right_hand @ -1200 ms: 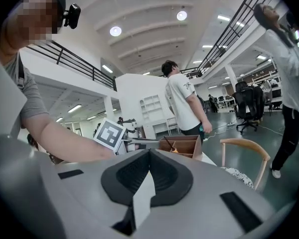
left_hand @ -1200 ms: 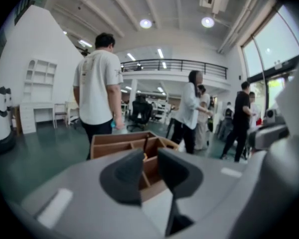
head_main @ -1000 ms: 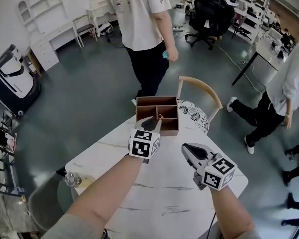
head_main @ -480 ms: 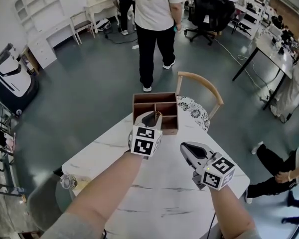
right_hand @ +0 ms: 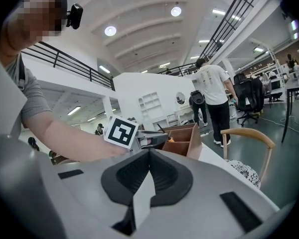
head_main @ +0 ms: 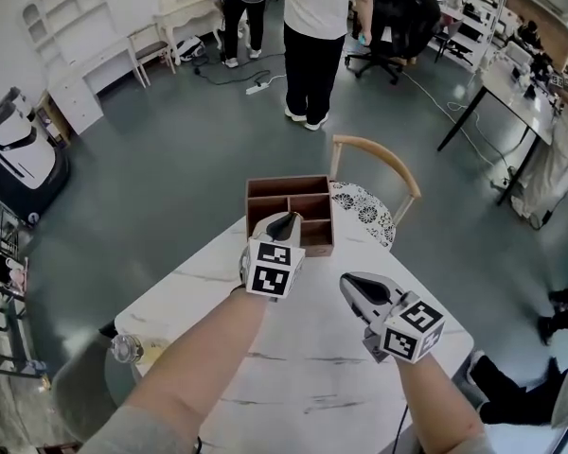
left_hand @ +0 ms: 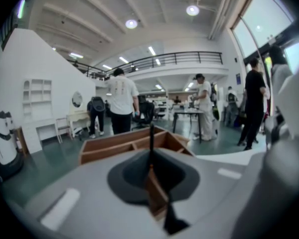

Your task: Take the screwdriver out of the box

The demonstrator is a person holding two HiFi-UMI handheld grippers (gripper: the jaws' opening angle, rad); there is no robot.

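A brown wooden box [head_main: 312, 192] with several compartments stands at the far edge of the white marble table [head_main: 312, 357]. My left gripper [head_main: 283, 225] reaches its near side, jaws shut on the screwdriver. In the left gripper view the thin dark shaft [left_hand: 151, 133] rises straight up from the gripper [left_hand: 150, 156] in front of the box [left_hand: 114, 147]. The right gripper view shows that shaft [right_hand: 161, 127] slanting up by the box [right_hand: 193, 136], with an orange part [right_hand: 175, 140] below it. My right gripper [head_main: 358, 286] hovers over the table, shut and empty [right_hand: 149, 153].
A wooden chair [head_main: 379, 154] with a patterned cushion stands just behind the table's far right corner. A clear bottle [head_main: 125, 348] sits at the table's left edge. A person [head_main: 322, 36] stands on the grey floor beyond; desks and office chairs lie farther back.
Both grippers have hardly moved. The standing person has walked farther from the table, and the person at the right has mostly gone from view.
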